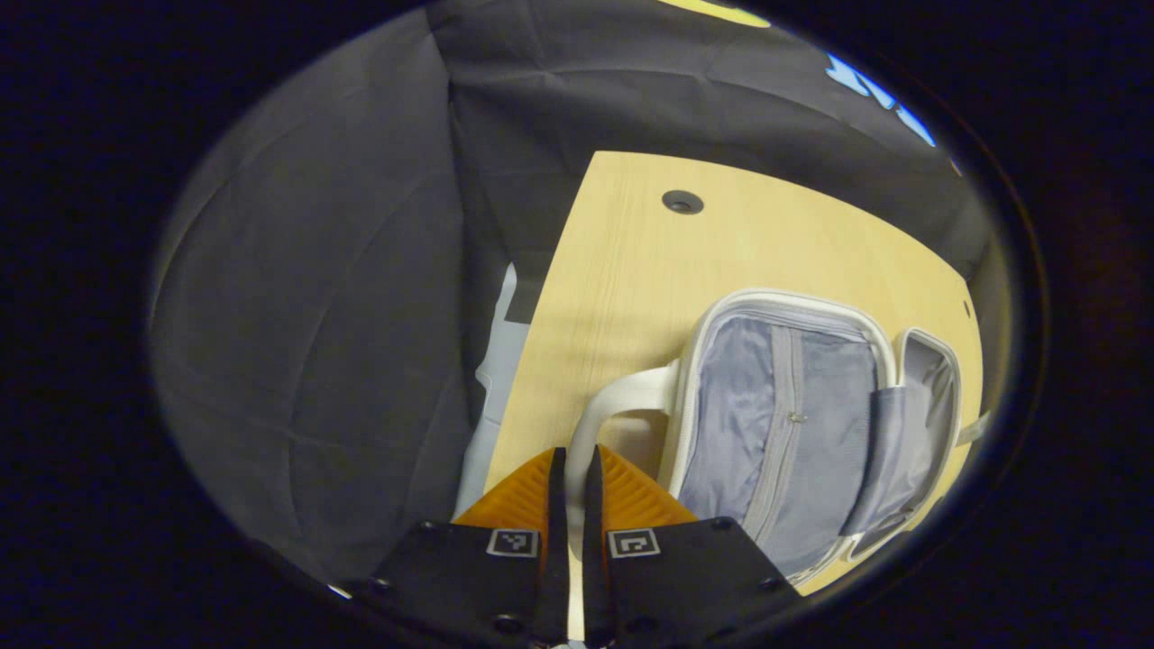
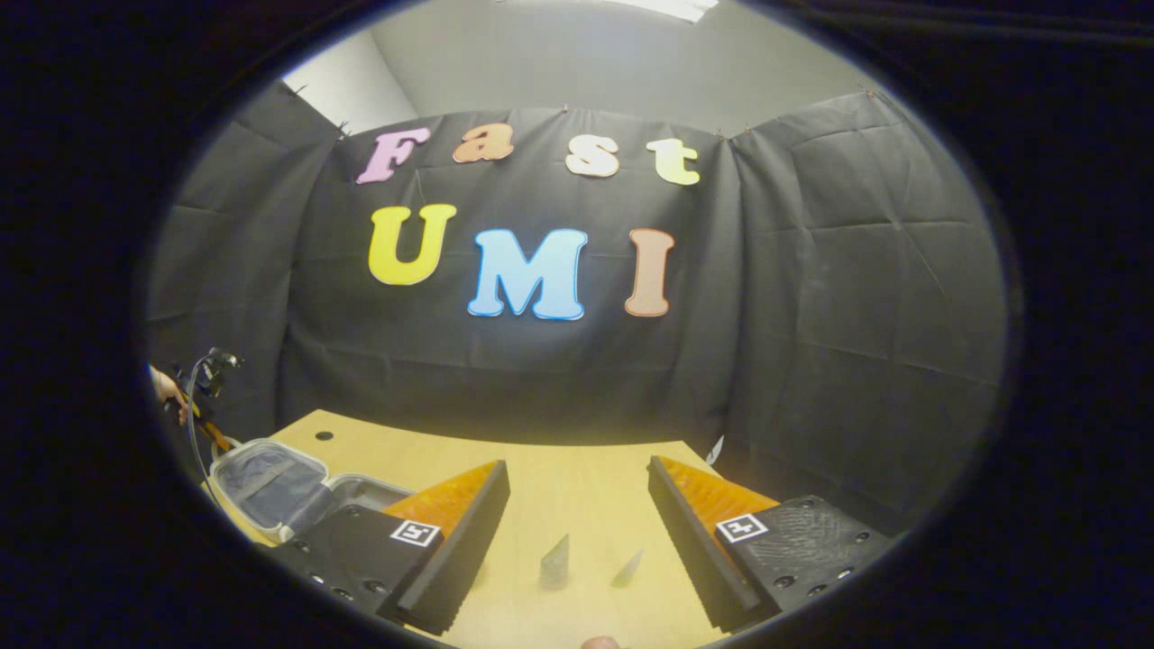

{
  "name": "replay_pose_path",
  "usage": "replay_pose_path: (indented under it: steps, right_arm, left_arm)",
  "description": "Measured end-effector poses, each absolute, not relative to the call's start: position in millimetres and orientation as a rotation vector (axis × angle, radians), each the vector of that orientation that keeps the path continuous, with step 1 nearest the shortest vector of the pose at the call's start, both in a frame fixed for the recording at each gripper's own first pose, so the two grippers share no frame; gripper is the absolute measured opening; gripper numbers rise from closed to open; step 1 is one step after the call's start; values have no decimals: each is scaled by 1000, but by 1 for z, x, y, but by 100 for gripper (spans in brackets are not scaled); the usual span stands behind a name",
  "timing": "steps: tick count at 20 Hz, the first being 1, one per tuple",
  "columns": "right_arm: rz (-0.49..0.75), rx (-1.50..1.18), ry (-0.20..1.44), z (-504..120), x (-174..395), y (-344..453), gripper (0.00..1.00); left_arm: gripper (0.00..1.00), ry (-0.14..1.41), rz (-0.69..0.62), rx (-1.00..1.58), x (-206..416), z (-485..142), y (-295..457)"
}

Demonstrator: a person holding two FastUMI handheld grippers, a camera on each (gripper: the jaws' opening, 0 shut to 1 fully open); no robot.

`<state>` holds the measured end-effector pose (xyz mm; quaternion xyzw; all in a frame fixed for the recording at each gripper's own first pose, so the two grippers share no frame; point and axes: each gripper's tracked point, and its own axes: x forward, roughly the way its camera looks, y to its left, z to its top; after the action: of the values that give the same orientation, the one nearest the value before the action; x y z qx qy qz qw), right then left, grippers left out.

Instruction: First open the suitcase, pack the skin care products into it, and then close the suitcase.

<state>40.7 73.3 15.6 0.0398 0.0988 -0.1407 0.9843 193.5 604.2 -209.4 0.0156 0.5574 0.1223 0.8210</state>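
One suitcase lies open on the light wooden table, its two halves spread side by side. The left half is lined with grey fabric and has a zipper running down its middle; the right half is narrower in the left gripper view and also grey inside. Its shell and rim are white, and a white handle loops out from its left edge. The left gripper has its fingers drawn together on this handle, which passes between them.

In the right gripper view, the open suitcase sits at the table's far left. Two small tube-like skin care products stand near each other on the bare table, between the fingers of the right gripper, whose fingers are wide apart and touch neither.
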Motion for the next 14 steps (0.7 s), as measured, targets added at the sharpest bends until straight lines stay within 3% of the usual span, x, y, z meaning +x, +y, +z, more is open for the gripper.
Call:
replay_pose_path:
  steps: [4, 6, 8, 11, 14]
  right_arm:
    - [-295, 81, 194, 18, 37, 73, 95]
    - [-306, 70, 185, 20, 36, 69, 95]
    - [-310, 75, 179, 20, 34, 66, 95]
    - [-307, 84, 186, 13, 34, 64, 95]
    - [-298, 57, 171, 15, 34, 61, 95]
  left_arm:
    - [17, 1156, 290, 50, 193, -231, 623]
    - [23, 1117, 310, 73, 194, -232, 627]
    - [43, 1027, 320, 97, 204, -225, 623]
    - [95, 889, 364, 170, 213, -193, 625]
    - [96, 734, 377, 125, 223, -155, 606]
